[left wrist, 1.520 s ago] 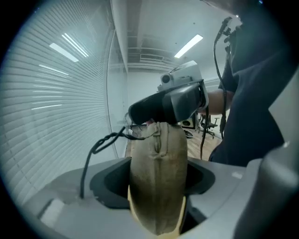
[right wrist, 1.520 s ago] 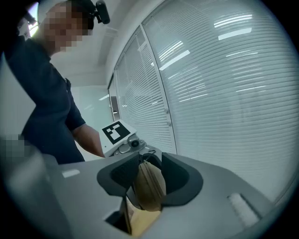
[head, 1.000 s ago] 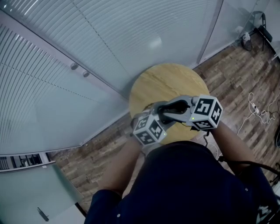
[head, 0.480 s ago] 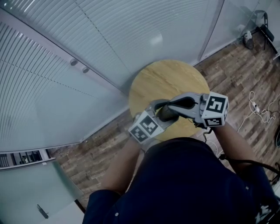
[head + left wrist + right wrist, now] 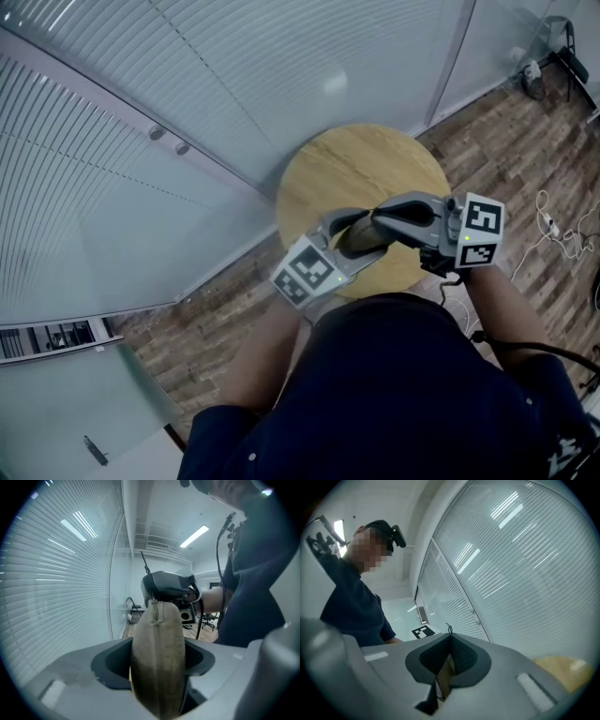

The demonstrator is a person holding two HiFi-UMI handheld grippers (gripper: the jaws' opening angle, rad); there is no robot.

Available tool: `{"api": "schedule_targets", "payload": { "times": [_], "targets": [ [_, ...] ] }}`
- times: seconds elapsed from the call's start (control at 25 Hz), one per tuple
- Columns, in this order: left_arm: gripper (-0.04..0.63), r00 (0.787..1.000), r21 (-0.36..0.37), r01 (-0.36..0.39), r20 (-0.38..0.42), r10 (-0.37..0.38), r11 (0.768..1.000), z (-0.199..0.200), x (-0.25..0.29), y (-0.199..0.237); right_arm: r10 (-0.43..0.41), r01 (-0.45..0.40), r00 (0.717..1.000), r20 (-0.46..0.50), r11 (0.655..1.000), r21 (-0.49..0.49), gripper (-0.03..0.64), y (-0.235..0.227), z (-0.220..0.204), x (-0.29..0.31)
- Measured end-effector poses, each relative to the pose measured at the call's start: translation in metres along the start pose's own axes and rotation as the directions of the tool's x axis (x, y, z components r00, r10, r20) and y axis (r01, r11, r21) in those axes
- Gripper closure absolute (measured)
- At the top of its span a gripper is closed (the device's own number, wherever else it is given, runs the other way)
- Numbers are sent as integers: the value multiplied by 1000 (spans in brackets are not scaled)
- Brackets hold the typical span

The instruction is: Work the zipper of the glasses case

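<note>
A tan soft glasses case hangs above the round wooden table, held between both grippers. My left gripper is shut on the case's body; in the left gripper view the case fills the gap between the jaws, its zipper seam facing the camera. The zipper pull at the far end runs into my right gripper. The right gripper has its jaws pressed together, with a thin cord poking out above them and a tan sliver between them.
Glass walls with blinds curve round the table's far and left sides. Wooden floor with cables lies at the right. The person's dark blue shirt fills the lower part of the head view.
Both grippers have lifted the case higher over the table. The right gripper swung to the right, and the left gripper's marker cube rolled.
</note>
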State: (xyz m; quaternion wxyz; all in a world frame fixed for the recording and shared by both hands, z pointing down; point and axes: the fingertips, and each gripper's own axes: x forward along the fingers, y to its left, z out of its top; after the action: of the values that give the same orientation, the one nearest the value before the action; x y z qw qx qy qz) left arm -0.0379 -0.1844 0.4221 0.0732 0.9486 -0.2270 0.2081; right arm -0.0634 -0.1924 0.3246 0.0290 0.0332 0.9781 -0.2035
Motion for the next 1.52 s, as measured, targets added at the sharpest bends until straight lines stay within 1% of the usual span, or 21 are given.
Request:
{"api": "schedule_targets", "payload": {
  "times": [0.12,0.2,0.32,0.4,0.48,0.56,0.64,0.68,0.8,0.96,1.12,1.28,1.44,1.52],
  "targets": [
    [301,999,-12,-12,51,13,1000,7,-5,0,2,-5,998,67,999,44,607,-1,4,-6],
    [301,995,-8,-39,93,39,999,13,-7,2,0,-2,995,96,1000,23,607,0,6,-8],
    [301,991,-15,-48,120,50,999,15,-7,0,-14,16,994,112,1000,-12,607,2,7,-13],
    [302,988,-42,-44,144,50,998,15,-8,-1,-28,26,989,145,1000,12,607,0,8,-20],
    [302,986,-49,-40,161,48,998,17,-11,-3,-29,23,983,181,999,38,607,0,9,-26],
    [302,980,-72,-30,195,43,997,22,-17,-3,-35,22,974,224,998,58,607,-1,12,-31],
    [302,969,-116,-15,244,43,993,30,-26,0,-47,26,962,268,996,82,607,-5,16,-36],
    [302,964,-126,-10,263,43,992,35,-30,1,-49,25,957,285,996,87,607,-6,18,-37],
    [302,950,-132,-2,310,43,991,49,-38,1,-41,25,947,319,998,54,607,-2,25,-40],
    [302,920,-162,11,387,53,987,70,-48,2,-23,14,935,354,1000,28,607,3,33,-43],
    [302,905,-184,39,423,44,982,82,-51,3,-24,25,924,383,1000,4,607,7,41,-45],
    [302,880,-207,71,474,37,976,93,-55,3,-23,39,914,404,999,-31,607,13,50,-47],
    [304,858,-223,74,511,53,972,100,-62,7,-25,26,900,434,1000,3,607,9,50,-50],
    [304,852,-223,72,521,56,972,103,-64,7,-21,17,895,445,1000,12,607,9,50,-53]
  ]
}}
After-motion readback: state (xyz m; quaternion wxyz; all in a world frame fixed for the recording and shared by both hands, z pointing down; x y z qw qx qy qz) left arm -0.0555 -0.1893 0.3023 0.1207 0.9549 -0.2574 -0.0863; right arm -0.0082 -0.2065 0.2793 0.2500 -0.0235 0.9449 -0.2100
